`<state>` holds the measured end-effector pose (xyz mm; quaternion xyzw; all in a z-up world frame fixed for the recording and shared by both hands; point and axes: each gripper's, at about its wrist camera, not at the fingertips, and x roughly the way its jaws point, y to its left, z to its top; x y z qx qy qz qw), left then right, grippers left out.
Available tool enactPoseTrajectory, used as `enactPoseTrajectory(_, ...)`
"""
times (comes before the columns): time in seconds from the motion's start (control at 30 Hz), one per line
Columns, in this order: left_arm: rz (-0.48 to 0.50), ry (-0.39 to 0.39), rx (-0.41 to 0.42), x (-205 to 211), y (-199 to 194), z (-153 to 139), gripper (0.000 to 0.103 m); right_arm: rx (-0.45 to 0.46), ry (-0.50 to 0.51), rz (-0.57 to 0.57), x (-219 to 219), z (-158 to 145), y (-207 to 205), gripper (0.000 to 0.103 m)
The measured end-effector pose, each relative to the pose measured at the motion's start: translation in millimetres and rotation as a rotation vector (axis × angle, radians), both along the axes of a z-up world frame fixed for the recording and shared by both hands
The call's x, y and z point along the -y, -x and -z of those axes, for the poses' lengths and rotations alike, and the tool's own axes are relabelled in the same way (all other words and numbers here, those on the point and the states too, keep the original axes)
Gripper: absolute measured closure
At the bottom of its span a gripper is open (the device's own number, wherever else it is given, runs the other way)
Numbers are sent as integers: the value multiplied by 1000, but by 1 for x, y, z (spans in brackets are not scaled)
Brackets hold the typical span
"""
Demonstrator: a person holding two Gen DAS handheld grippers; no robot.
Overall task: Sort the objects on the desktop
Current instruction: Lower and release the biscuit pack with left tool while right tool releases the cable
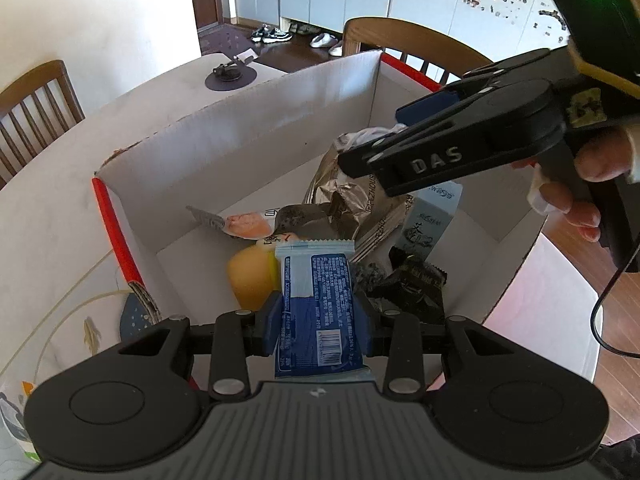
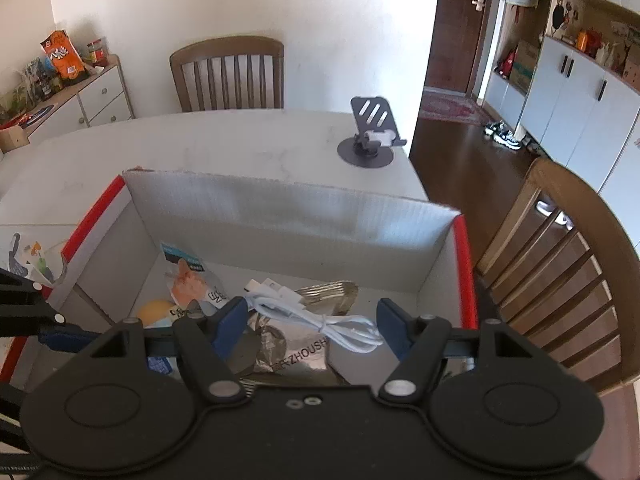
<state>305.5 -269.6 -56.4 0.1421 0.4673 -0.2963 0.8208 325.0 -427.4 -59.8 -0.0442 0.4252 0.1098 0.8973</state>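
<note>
A white cardboard box (image 1: pixel 256 128) with red edges stands on the table and holds several items. My left gripper (image 1: pixel 318 312) is shut on a blue snack packet (image 1: pixel 316 280) and holds it over the box's near side. My right gripper (image 2: pixel 312 316) is open and empty above the box (image 2: pixel 280 216), over a coiled white cable (image 2: pixel 316 316) that lies on a silver foil bag (image 2: pixel 296 356). The right gripper also shows in the left wrist view (image 1: pixel 384 140). A yellow round item (image 1: pixel 250 276), a black packet (image 1: pixel 412 284) and a light blue carton (image 1: pixel 434 216) lie inside.
A grey phone stand (image 2: pixel 370 140) stands on the white table (image 2: pixel 200 148) behind the box. Wooden chairs (image 2: pixel 230 74) stand at the far side and at the right (image 2: pixel 568 280). A patterned bag (image 1: pixel 12 408) lies left of the box.
</note>
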Motion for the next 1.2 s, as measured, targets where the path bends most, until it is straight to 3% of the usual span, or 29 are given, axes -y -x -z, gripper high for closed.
enactPoseTrajectory(0.6, 24, 15, -64, 5, -5, 1, 66, -59, 0, -18, 1, 13, -5, 31)
enactPoseTrajectory(0.77, 15, 24, -51, 5, -4, -3, 51, -54, -2, -25, 1, 11, -2, 28)
enactPoseTrajectory(1.2, 12, 75, -27, 4, 9, -18, 50, -33, -40, -39, 4, -8, 15, 27)
